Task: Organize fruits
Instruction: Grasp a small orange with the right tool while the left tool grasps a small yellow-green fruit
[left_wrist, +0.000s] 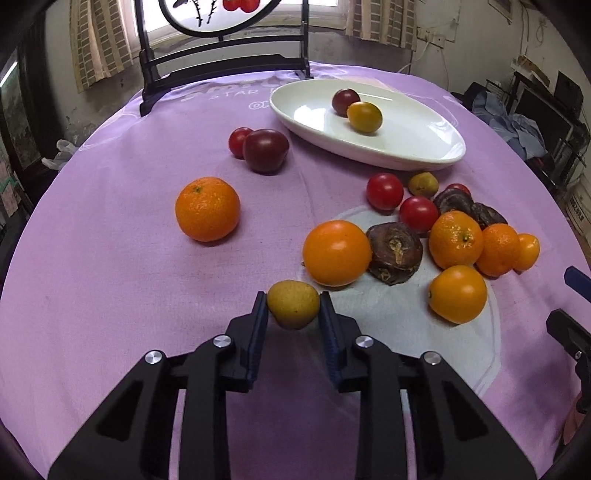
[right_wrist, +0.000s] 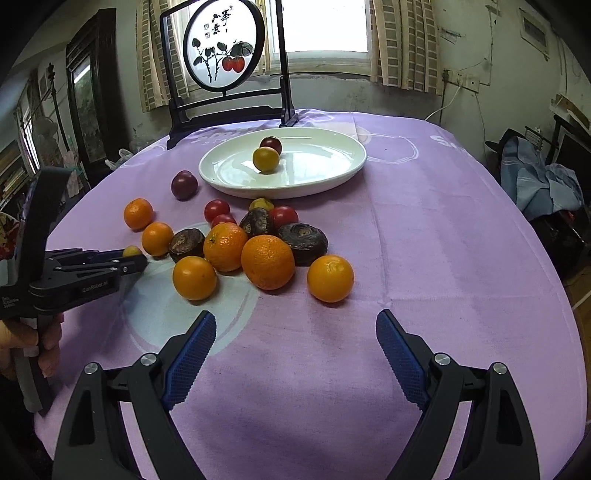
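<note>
Fruits mostly sit loose on the worktop (left_wrist: 110, 258); left tongs (left_wrist: 293, 304) pinch a small yellow fruit (left_wrist: 293, 303), probably headed for the white plate (left_wrist: 424, 147). Right tongs (right_wrist: 295, 332) gape wide, holding nothing.

The right gripper (right_wrist: 295, 332) hangs wide open over the purple tablecloth (right_wrist: 424, 240) near its front edge; oranges (right_wrist: 267, 261) cluster ahead, and the white plate (right_wrist: 325, 173) sits toward the far edge

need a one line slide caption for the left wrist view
Left hand-held gripper shut on a small yellow-green fruit, with oranges and tomatoes scattered on the purple tablecloth before a white plate.
</note>
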